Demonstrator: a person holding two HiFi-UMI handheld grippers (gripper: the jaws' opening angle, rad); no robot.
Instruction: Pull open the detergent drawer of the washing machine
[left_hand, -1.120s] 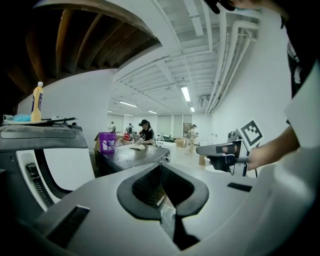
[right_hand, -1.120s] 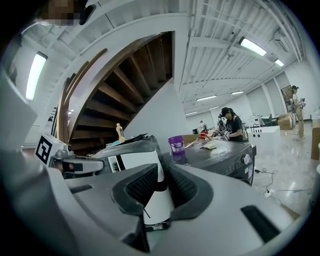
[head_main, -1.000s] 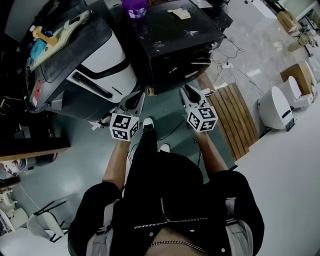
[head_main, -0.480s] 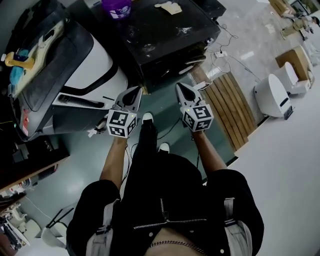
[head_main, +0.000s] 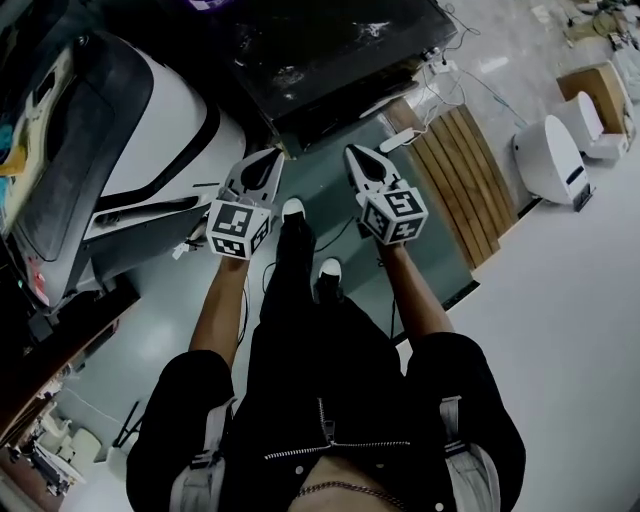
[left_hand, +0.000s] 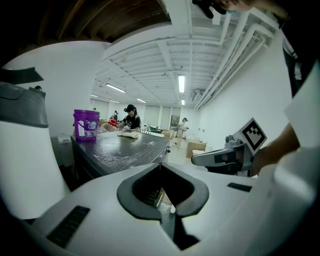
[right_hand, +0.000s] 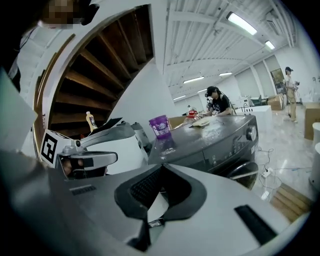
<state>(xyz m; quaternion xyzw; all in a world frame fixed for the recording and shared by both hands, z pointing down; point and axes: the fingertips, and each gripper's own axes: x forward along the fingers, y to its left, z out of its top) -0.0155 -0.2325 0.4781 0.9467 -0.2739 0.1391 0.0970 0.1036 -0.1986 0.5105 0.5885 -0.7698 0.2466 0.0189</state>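
The black washing machine (head_main: 330, 60) stands at the top of the head view, its front facing me. The right gripper view shows its dark top, a front panel with a knob (right_hand: 248, 133), and a purple bucket (right_hand: 160, 126) on top. I cannot pick out the detergent drawer; the panel looks flush. My left gripper (head_main: 266, 160) and right gripper (head_main: 354, 155) are side by side over the floor, short of the machine's front and apart from it. Both are shut with nothing between the jaws: left gripper (left_hand: 160, 164), right gripper (right_hand: 161, 166).
A white appliance with a dark lid (head_main: 150, 130) stands close on the left. A wooden pallet (head_main: 465, 170) lies to the right of the washer, with cables (head_main: 440, 70) on the floor behind it. A white unit (head_main: 550, 155) and a cardboard box (head_main: 590, 90) sit far right. People work in the background.
Both grippers have moved forward and down toward the washer's front. The washer top and the purple bucket have slid up and out of the head view.
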